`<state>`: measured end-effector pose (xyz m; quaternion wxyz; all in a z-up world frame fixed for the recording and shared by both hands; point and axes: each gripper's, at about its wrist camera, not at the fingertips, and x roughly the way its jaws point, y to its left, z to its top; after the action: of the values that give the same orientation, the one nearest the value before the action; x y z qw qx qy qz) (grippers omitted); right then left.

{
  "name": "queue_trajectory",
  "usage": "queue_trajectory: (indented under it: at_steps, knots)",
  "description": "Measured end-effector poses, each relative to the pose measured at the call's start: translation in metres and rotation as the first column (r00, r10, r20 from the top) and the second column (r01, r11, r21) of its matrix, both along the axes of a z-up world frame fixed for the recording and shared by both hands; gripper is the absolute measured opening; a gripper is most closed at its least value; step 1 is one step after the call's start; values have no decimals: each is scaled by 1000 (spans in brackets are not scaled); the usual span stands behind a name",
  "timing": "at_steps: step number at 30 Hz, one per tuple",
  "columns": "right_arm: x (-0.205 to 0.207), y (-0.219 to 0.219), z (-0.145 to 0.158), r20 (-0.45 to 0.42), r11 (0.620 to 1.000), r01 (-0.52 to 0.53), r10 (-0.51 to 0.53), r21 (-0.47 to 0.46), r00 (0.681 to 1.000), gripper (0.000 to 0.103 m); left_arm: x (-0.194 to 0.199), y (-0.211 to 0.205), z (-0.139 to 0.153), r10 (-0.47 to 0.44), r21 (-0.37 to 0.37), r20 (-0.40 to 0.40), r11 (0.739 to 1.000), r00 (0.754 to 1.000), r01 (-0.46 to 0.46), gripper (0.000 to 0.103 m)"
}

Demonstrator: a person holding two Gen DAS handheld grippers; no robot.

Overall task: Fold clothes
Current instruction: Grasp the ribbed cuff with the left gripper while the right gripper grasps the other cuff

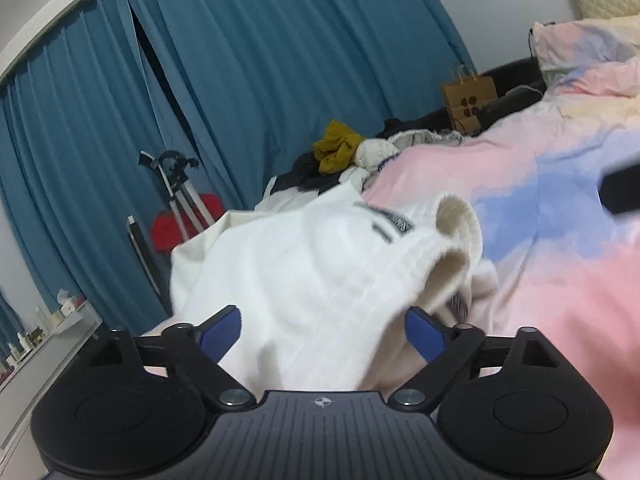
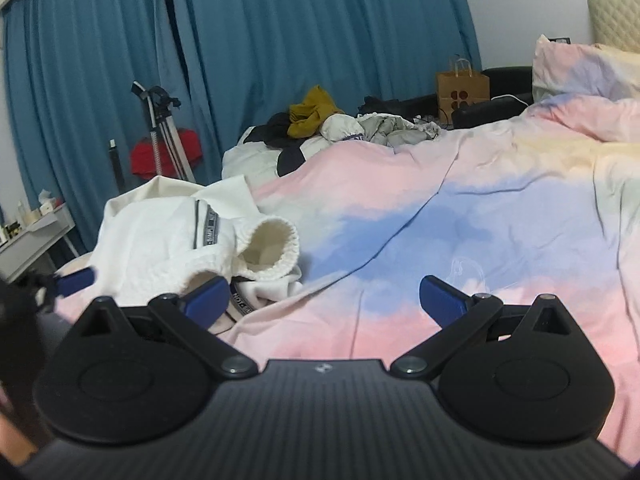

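The left gripper [image 1: 322,332] stands spread wide, a bunched white sweatshirt [image 1: 296,280] heaped between its blue fingers [image 1: 222,330], gripped by neither. The right gripper [image 2: 324,300] gapes too, nothing in it, over the pastel duvet [image 2: 460,216]. The sweatshirt lies crumpled at the bed's near-left edge, ribbed cuff [image 2: 272,248] up. Beyond, a clothes pile [image 2: 320,120] and a paper bag [image 2: 462,90] before blue curtains [image 2: 280,28].
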<state>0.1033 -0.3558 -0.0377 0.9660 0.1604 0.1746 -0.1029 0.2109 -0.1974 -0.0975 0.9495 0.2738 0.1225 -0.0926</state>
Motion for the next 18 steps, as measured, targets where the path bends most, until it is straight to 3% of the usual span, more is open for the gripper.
queue_trajectory:
  at_steps: [5,9,14,15,16,18]
  knots:
    - [13,-1,-10,-16,1000,-9,9,16,1000,103,25,-28,-6,-31,25,36,999,999,30,78]
    - [17,-6,-13,-3,999,-1,1,45,1000,103,35,-46,1,-27,20,38,999,999,26,47]
    - [13,-15,-15,34,995,15,-19,97,999,103,25,-28,37,1,-92,50,996,999,3,35]
    - [11,-17,-14,48,994,19,-24,111,999,103,22,-18,48,11,-125,51,992,999,-4,28]
    - [10,-17,-13,61,992,14,-21,122,998,103,18,-6,60,24,-161,55,987,998,-15,10]
    - [7,-16,-11,80,991,-6,-5,135,997,103,5,21,86,63,-229,66,972,996,-46,11]
